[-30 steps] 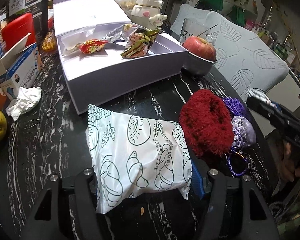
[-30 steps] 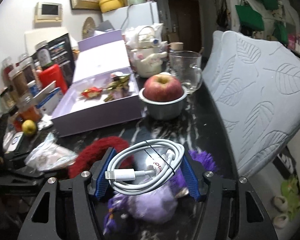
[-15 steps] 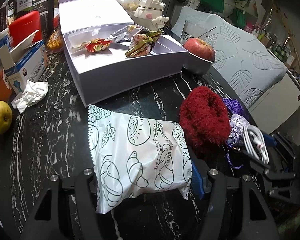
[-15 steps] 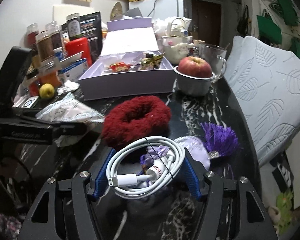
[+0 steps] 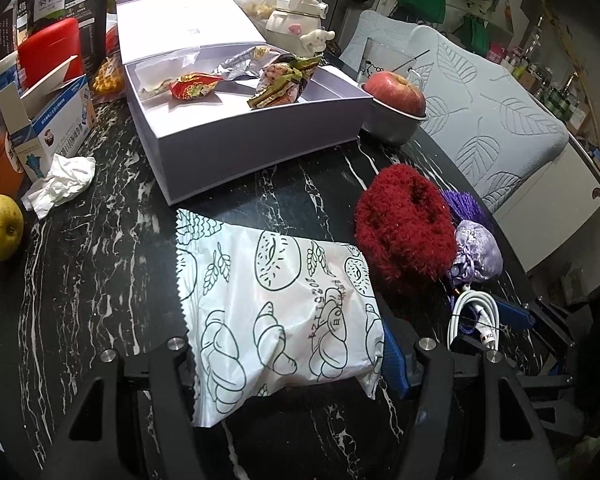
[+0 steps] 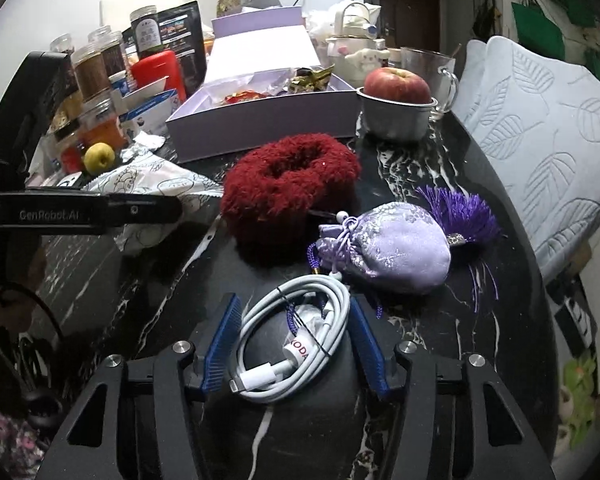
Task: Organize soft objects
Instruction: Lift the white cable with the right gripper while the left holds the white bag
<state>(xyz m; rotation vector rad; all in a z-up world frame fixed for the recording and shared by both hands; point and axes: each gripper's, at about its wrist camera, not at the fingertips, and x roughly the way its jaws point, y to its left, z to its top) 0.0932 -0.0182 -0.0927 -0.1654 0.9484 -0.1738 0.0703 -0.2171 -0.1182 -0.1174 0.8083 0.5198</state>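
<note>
Right hand-held gripper (image 6: 294,344) sits low over the black marbled desk (image 6: 440,320) with a coiled white cable (image 6: 296,332) between its blue pads; its jaws have just been closing. The right pad touches the coil, while a narrow gap shows at the left pad, so whether it pinches the cable I cannot tell. The coil lies on the desk surface. Just beyond it lies a lilac drawstring pouch (image 6: 396,252) with a purple tassel (image 6: 464,212) at its far right, its cords reaching to the cable. Beside the pouch on the left is a fluffy dark red ring (image 6: 288,184), touching or nearly touching it. Left hand-held gripper (image 5: 288,364) pinches the near end of a white bread packet (image 5: 276,304), which lies flat on the desk and fills the space between its pads. Farther back stands an open lilac box (image 5: 252,140) holding snack wrappers (image 5: 236,84). To its right a red apple (image 6: 396,86) sits in a metal bowl (image 6: 396,120). At the left a crumpled tissue (image 5: 60,184) and a yellow fruit (image 5: 0,226) lie near a blue and white carton (image 5: 52,128).
</note>
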